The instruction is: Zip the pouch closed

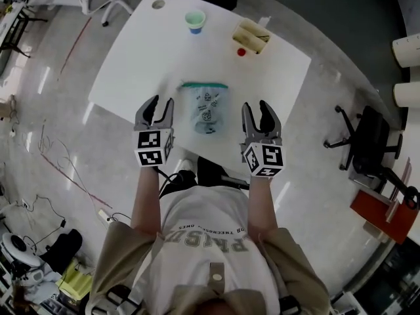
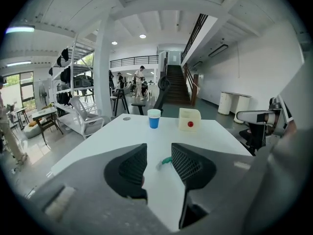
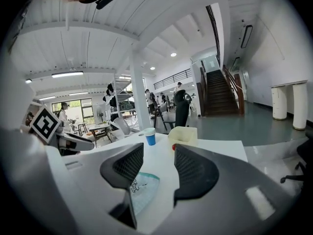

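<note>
A clear pouch (image 1: 206, 109) with a teal zip strip along its far edge and small black-and-white prints lies flat on the white table (image 1: 131, 71), near its front edge. My left gripper (image 1: 157, 112) hovers open just left of the pouch, nothing between its jaws. My right gripper (image 1: 260, 117) hovers open just right of it, also empty. In the left gripper view (image 2: 159, 161) the teal zip end (image 2: 167, 160) shows between the jaws, further off on the table. In the right gripper view (image 3: 158, 166) the pouch (image 3: 141, 190) lies below and left of the jaws.
At the far side of the table stand a blue paper cup (image 1: 195, 21) and a cream box (image 1: 251, 37) with a red button. A round hole (image 1: 158, 4) is in the table's far left corner. A black office chair (image 1: 367, 146) stands to the right on the floor.
</note>
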The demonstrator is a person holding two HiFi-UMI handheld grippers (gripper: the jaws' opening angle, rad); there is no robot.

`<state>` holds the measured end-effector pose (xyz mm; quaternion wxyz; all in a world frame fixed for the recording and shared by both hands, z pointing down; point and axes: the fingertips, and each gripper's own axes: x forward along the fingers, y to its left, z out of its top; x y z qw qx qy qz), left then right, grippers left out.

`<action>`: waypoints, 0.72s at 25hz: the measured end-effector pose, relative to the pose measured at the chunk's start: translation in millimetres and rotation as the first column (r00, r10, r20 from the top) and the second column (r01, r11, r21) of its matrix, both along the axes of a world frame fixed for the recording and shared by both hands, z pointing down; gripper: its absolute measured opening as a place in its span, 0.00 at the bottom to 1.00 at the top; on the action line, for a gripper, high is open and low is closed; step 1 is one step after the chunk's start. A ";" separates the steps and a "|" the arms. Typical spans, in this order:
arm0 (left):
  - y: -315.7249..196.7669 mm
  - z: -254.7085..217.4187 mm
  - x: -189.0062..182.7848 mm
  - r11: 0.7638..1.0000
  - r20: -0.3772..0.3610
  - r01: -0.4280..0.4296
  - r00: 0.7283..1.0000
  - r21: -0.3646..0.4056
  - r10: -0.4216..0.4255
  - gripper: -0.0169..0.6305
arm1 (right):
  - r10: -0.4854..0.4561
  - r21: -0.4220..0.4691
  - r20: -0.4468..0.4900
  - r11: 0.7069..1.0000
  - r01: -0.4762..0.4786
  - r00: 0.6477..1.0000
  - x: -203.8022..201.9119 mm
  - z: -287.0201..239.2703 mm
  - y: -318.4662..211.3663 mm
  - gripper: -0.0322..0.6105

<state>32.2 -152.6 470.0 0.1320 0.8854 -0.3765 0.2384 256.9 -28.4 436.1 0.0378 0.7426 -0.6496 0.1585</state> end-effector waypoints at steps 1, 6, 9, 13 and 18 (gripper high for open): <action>-2.4 2.1 1.6 1.000 0.009 0.005 1.000 -0.002 -0.005 0.28 | -0.010 0.001 0.004 1.000 0.010 1.000 2.6 1.7 -4.6 0.32; -8.7 20.6 4.8 1.000 0.070 -0.005 0.998 -0.029 0.007 0.28 | -0.025 0.000 0.028 1.000 0.025 0.999 14.1 19.8 -21.5 0.32; -10.8 33.2 2.7 0.999 0.108 -0.021 0.994 -0.038 0.025 0.28 | -0.028 -0.021 0.027 0.999 0.029 0.999 15.6 30.4 -24.1 0.32; -16.3 49.5 8.0 0.996 0.134 -0.056 0.989 -0.070 0.065 0.28 | -0.024 -0.043 0.031 0.999 0.026 0.999 17.7 40.3 -29.2 0.32; -22.6 75.0 19.2 0.985 0.160 -0.121 0.977 -0.119 0.139 0.28 | -0.009 -0.083 0.022 0.996 0.011 1.000 19.0 54.0 -34.8 0.32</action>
